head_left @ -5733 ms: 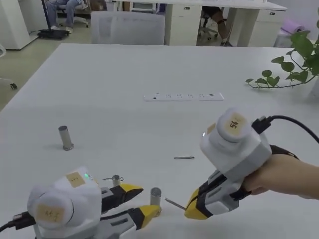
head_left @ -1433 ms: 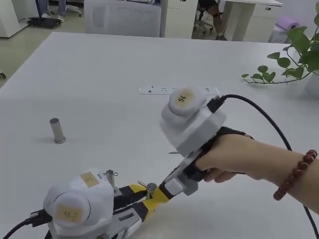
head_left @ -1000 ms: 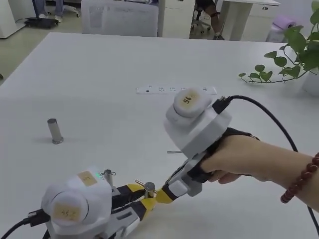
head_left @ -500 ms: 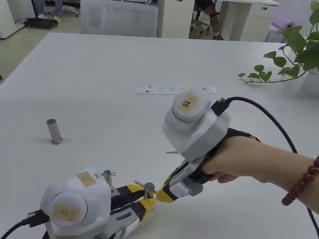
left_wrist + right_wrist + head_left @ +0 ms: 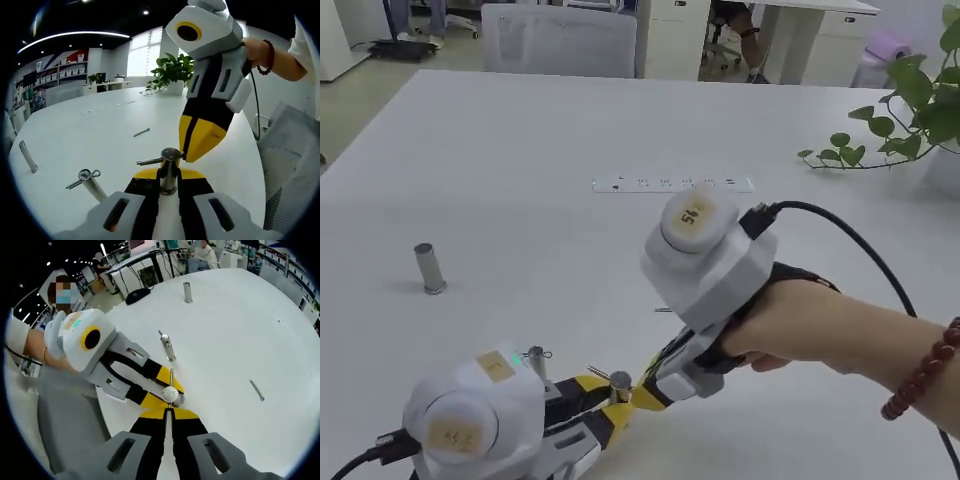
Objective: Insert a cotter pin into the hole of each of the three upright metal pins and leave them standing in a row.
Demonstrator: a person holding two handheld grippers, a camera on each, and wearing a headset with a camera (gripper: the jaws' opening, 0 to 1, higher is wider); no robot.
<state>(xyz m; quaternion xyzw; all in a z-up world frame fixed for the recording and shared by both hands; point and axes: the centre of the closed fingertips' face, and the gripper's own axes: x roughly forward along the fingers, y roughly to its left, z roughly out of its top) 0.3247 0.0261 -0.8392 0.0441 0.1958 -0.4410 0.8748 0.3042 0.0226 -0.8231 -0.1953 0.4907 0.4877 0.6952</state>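
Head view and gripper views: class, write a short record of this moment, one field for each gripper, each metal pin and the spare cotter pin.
left gripper: shut on the middle metal pin, upright
right gripper: shut on a cotter pin, its tip through that pin's hole
near pin: fitted cotter pin in its hole
far pin: upright, bare
spare cotter pin: flat on the table

My right gripper (image 5: 170, 413), black jaws tipped in yellow, is pinching a thin silver cotter pin (image 5: 171, 377), whose shaft is poking out the far side of a short grey upright metal pin (image 5: 173, 396). The white left gripper (image 5: 162, 389) is clamping that pin from the left. Beyond it, a second metal pin (image 5: 167, 346) is standing with a cotter through its top, a bare third metal pin (image 5: 187, 291) is standing farther off, and a loose cotter pin (image 5: 256, 390) is lying to the right on the white table (image 5: 240, 330)
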